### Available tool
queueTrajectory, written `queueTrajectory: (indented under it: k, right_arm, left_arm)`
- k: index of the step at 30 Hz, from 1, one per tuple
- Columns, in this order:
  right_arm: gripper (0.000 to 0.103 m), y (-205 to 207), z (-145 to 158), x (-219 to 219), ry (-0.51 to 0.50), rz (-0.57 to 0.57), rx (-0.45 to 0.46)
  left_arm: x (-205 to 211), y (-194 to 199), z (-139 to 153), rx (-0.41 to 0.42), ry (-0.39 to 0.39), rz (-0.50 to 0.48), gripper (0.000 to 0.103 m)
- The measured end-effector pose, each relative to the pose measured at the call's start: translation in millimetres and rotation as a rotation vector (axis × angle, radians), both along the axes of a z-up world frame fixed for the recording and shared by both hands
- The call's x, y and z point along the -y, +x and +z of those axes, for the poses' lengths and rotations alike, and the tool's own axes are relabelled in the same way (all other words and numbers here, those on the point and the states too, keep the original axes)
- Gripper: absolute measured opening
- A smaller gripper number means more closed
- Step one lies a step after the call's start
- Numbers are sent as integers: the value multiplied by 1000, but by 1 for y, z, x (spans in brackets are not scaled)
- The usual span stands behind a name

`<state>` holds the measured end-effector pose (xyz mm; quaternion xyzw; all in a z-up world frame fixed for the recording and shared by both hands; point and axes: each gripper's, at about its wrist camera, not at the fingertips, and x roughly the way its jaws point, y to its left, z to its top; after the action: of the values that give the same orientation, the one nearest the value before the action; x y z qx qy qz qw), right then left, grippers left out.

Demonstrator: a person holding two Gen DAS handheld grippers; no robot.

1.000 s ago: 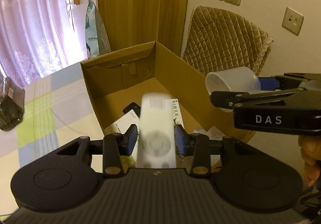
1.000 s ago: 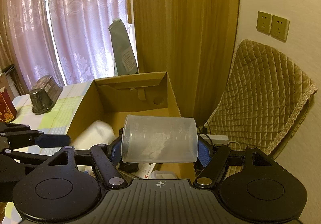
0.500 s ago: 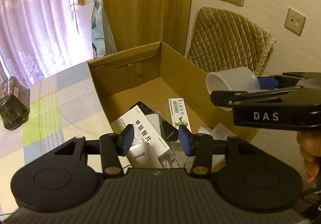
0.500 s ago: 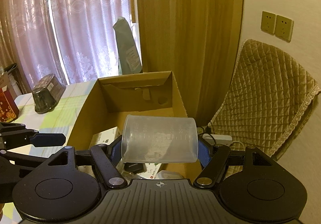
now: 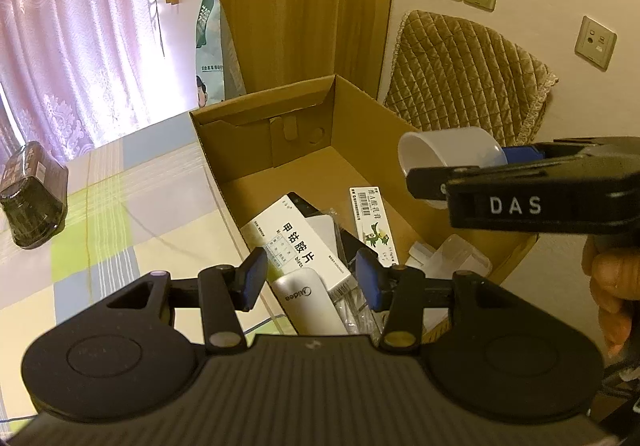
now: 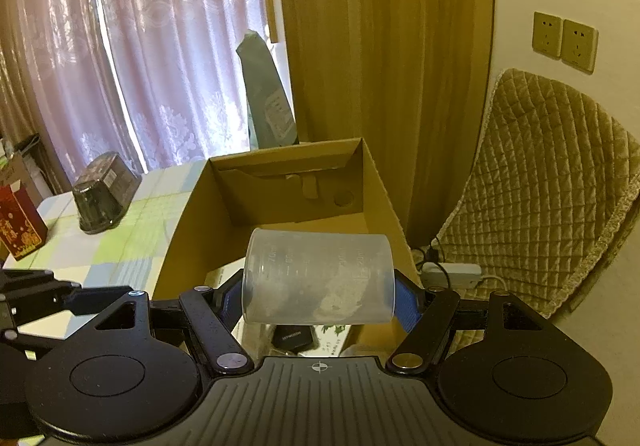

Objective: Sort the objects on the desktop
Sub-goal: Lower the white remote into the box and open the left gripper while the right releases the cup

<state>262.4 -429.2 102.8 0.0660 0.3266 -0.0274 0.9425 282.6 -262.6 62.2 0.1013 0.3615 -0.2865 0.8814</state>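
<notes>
My left gripper (image 5: 310,278) is open above the near end of the cardboard box (image 5: 360,118), nothing between its fingers. Below it in the box lies a white Midea remote (image 5: 308,304) beside a white medicine carton (image 5: 298,242), a narrow labelled strip (image 5: 373,224) and clear plastic pieces (image 5: 452,260). My right gripper (image 6: 318,296) is shut on a translucent measuring cup (image 6: 318,278), held sideways over the box (image 6: 378,186). From the left wrist view that cup (image 5: 448,152) hangs above the box's right wall, in the right gripper (image 5: 472,172).
A dark lidded container (image 5: 34,196) (image 6: 104,192) lies on the checked tablecloth (image 5: 120,214) left of the box. A red carton (image 6: 18,224) stands further left. A quilted chair back (image 6: 560,222) is right of the box, a power strip (image 6: 452,272) beneath it. A hand (image 5: 608,286) grips the right tool.
One second ago my left gripper held the white remote; it opened and the remote dropped into the box. The right gripper still holds the cup and has barely shifted.
</notes>
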Motion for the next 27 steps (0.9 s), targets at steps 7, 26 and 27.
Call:
queueTrajectory:
  k: [7,26,27]
  right_arm:
    - [71,2,2,-2,-4,2,23]
    - [96,-56,26,21,75,-77,20]
    - [96,-61,28,20,75,-76,17]
  left_arm:
    - [-2,0,1,1,1,4,46]
    - [-21,-39,19,-25,-34,54,68]
    - [-22,-44,22,-27,-38,58,73]
